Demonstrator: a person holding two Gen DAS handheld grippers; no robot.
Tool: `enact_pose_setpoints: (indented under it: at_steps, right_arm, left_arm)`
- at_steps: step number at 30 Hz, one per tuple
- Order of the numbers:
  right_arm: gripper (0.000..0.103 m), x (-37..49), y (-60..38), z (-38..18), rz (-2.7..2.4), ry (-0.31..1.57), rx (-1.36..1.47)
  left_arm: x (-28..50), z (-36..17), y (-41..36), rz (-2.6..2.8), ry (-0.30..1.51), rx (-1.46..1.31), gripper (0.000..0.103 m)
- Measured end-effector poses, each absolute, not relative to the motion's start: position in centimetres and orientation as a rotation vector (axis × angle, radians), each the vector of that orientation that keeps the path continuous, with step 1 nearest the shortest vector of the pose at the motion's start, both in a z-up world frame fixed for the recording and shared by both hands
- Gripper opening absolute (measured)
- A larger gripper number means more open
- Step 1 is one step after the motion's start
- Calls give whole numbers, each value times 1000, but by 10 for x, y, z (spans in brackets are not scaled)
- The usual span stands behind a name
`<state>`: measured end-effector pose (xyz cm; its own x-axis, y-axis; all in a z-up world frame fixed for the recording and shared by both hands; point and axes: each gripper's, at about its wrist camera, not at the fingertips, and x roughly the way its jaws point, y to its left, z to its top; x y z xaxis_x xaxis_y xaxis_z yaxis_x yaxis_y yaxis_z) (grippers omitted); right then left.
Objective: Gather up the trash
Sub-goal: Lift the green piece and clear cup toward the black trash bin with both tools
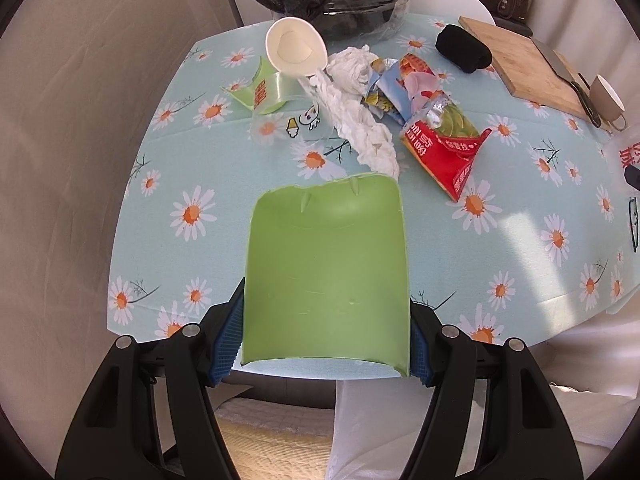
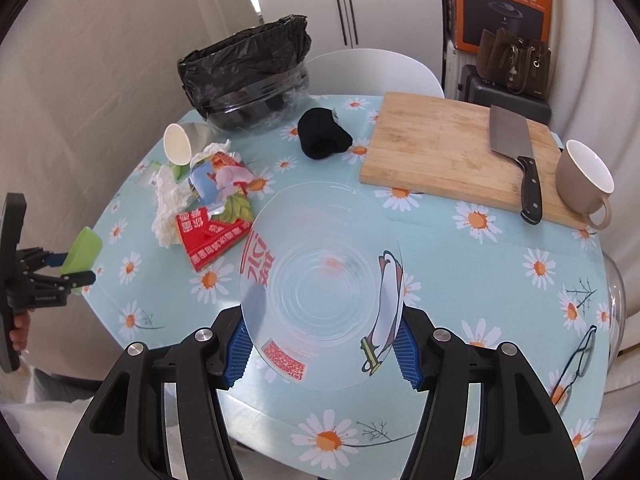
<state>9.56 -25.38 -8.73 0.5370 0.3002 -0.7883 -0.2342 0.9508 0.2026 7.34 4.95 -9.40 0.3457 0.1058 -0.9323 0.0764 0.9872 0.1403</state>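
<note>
Only from the right wrist: cleaver (image 2: 514, 148) on cutting board (image 2: 452, 152)

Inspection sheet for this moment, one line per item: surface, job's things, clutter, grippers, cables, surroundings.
Surface: table under a light-blue daisy-print cloth.
Job's things: black-lined bin at the far edge; paper cup, tissue, snack wrappers and a green container piled near it.
Clutter: cutting board with cleaver, mug, black cloth bundle.
Grippers: left gripper clamps a green plastic piece; right gripper clamps a clear printed lid.
Cables: nothing seen.
Surroundings: white chair, curtains, brown bag.
</note>
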Motion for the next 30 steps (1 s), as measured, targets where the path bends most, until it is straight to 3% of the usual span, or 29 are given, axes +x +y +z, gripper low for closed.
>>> enact_pose_setpoints:
  at_steps: [12,30]
  right_arm:
    - [55,141,-259,-41,239,868,68]
    - [55,274,-200,39,273,754,24]
  left_arm:
    - [145,-44,48,-41,1138,187,67]
    - [275,26,89,-99,1025,175,67]
